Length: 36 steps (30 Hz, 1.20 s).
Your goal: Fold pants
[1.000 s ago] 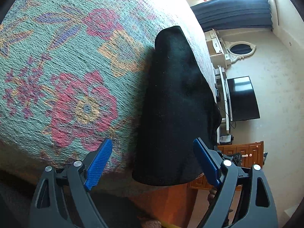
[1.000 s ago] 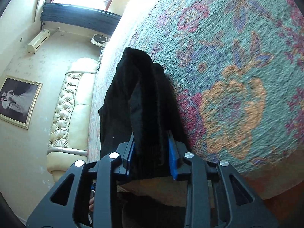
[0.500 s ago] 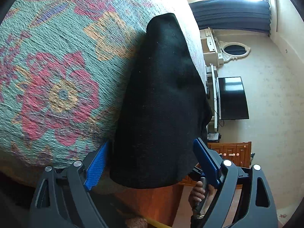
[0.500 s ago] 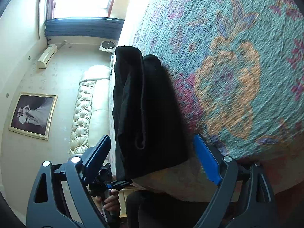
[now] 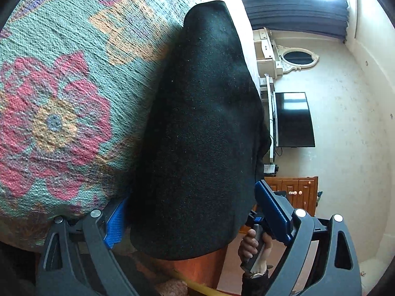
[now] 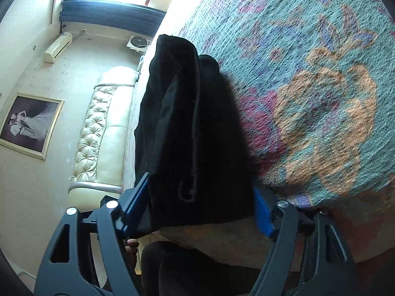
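Observation:
The black pants lie folded into a long narrow stack on the floral bedspread, with the near end hanging over the bed's edge. My left gripper is open, its blue pads on either side of the near end. The right wrist view shows the same stack from the other side, with layered folds. My right gripper is open, its blue pads flanking the stack's end without pinching it.
A tufted cream headboard and a framed picture stand left of the bed. A television, a wooden cabinet and a mirror stand on the other side. My hand on the other gripper's handle shows below.
My right gripper let go of the pants, opened wide, then narrowed around the stack's end. My left gripper moved forward so its open pads now straddle the near end.

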Each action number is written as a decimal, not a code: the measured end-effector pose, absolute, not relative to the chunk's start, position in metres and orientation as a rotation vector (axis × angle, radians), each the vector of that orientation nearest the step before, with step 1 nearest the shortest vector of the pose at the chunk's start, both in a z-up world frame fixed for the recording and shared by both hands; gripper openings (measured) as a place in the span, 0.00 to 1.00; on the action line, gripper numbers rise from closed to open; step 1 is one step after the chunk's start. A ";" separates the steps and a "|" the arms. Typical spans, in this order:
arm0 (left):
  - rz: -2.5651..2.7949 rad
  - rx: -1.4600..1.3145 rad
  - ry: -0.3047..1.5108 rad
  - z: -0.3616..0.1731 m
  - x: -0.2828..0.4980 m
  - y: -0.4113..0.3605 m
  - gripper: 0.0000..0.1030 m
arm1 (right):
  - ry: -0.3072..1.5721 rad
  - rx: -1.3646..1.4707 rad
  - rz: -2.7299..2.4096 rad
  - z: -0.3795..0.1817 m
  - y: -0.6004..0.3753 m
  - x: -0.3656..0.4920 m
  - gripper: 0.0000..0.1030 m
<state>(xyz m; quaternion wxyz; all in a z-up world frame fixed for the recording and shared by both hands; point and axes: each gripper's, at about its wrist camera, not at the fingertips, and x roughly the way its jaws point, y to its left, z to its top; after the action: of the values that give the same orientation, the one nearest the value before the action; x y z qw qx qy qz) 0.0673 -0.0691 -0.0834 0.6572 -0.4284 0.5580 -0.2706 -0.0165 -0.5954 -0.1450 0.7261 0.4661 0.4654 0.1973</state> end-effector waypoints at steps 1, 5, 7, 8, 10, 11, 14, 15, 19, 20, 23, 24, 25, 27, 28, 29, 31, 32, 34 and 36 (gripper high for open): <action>-0.615 -0.970 1.264 -0.083 0.067 -0.069 0.88 | 1.026 1.032 0.436 -0.147 -0.598 -0.018 0.63; -0.609 -0.961 1.269 -0.080 0.067 -0.072 0.88 | 1.023 1.029 0.435 -0.149 -0.600 -0.021 0.54; -0.544 -0.901 1.297 -0.076 0.069 -0.076 0.60 | 1.019 1.027 0.435 -0.151 -0.604 -0.023 0.52; -0.537 -0.886 1.306 -0.076 0.069 -0.076 0.59 | 1.020 1.027 0.439 -0.151 -0.604 -0.022 0.52; -0.538 -0.901 1.304 -0.077 0.069 -0.074 0.51 | 1.019 1.025 0.444 -0.151 -0.603 -0.023 0.52; -0.536 -0.906 1.305 -0.077 0.069 -0.073 0.49 | 1.020 1.022 0.446 -0.152 -0.604 -0.024 0.51; -0.525 -0.893 1.289 -0.073 0.067 -0.074 0.44 | 1.019 1.023 0.445 -0.149 -0.602 -0.024 0.51; -0.520 -0.876 1.282 -0.070 0.067 -0.075 0.43 | 1.019 1.024 0.446 -0.150 -0.602 -0.023 0.51; -0.486 -0.777 1.254 -0.055 0.064 -0.083 0.41 | 1.013 1.027 0.441 -0.147 -0.598 -0.023 0.51; -0.481 -0.763 1.249 -0.053 0.064 -0.084 0.40 | 1.012 1.028 0.442 -0.147 -0.598 -0.023 0.51; -0.474 -0.759 1.236 -0.050 0.064 -0.084 0.38 | 1.008 1.030 0.442 -0.146 -0.596 -0.024 0.51; -0.472 -0.761 1.233 -0.050 0.064 -0.084 0.38 | 1.008 1.032 0.445 -0.146 -0.595 -0.025 0.51; -0.470 -0.759 1.231 -0.051 0.064 -0.083 0.38 | 1.009 1.032 0.446 -0.146 -0.594 -0.026 0.51; -0.467 -0.755 1.225 -0.052 0.064 -0.082 0.37 | 1.010 1.027 0.445 -0.145 -0.592 -0.026 0.50; -0.466 -0.752 1.222 -0.053 0.063 -0.081 0.37 | 1.008 1.027 0.444 -0.144 -0.591 -0.026 0.51; -0.463 -0.747 1.218 -0.053 0.063 -0.081 0.37 | 1.008 1.028 0.442 -0.144 -0.590 -0.027 0.50; -0.458 -0.735 1.209 -0.052 0.062 -0.082 0.37 | 1.007 1.031 0.439 -0.144 -0.590 -0.028 0.50; -0.457 -0.731 1.207 -0.053 0.061 -0.081 0.37 | 1.005 1.035 0.437 -0.144 -0.590 -0.028 0.50; -0.453 -0.727 1.202 -0.052 0.061 -0.080 0.37 | 1.006 1.040 0.432 -0.144 -0.588 -0.028 0.50; -0.448 -0.717 1.193 -0.052 0.061 -0.080 0.36 | 1.008 1.038 0.430 -0.144 -0.586 -0.028 0.51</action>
<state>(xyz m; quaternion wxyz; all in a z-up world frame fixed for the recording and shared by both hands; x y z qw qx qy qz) 0.0608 -0.0802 -0.0517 0.7446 -0.3274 0.5446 -0.2044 -0.0282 -0.5865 -0.1437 0.7286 0.4710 0.4575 0.1950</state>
